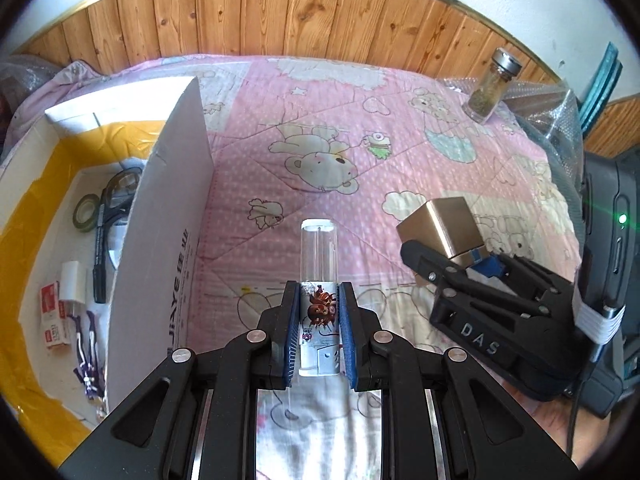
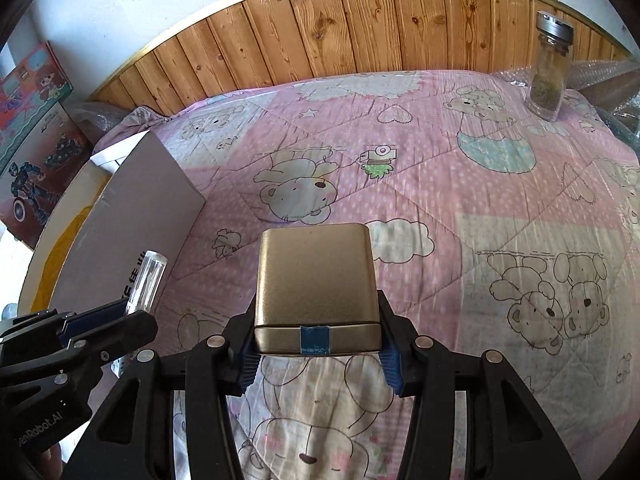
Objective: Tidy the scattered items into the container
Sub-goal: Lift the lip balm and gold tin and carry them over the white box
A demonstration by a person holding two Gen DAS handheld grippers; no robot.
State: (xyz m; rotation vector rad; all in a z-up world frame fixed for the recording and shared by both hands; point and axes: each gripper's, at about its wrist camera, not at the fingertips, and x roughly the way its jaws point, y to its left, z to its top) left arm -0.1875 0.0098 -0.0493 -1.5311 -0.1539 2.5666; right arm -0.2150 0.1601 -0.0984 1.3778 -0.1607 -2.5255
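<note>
My left gripper point(image 1: 319, 320) is shut on a clear tube point(image 1: 318, 256) with a cartoon label, held above the pink bedspread point(image 1: 360, 128). My right gripper point(image 2: 318, 346) is shut on a gold tin point(image 2: 316, 280) with a blue tape strip, its pads pressing the tin's sides. In the left wrist view the gold tin point(image 1: 444, 232) and right gripper point(image 1: 452, 264) hang to the right of the tube. The open cardboard box point(image 1: 160, 240) with yellow lining stands at the left, its flap upright. In the right wrist view the tube point(image 2: 146, 284) sits close to the box flap point(image 2: 132, 220).
Inside the box lie a tape roll point(image 1: 86, 212), glasses point(image 1: 120, 188), a black marker point(image 1: 98, 264), small white packets point(image 1: 60, 304) and purple cord point(image 1: 90, 360). A glass jar point(image 2: 548, 72) with a metal lid stands at the bed's far right by bubble wrap. Wood panelling point(image 2: 360, 28) backs the bed.
</note>
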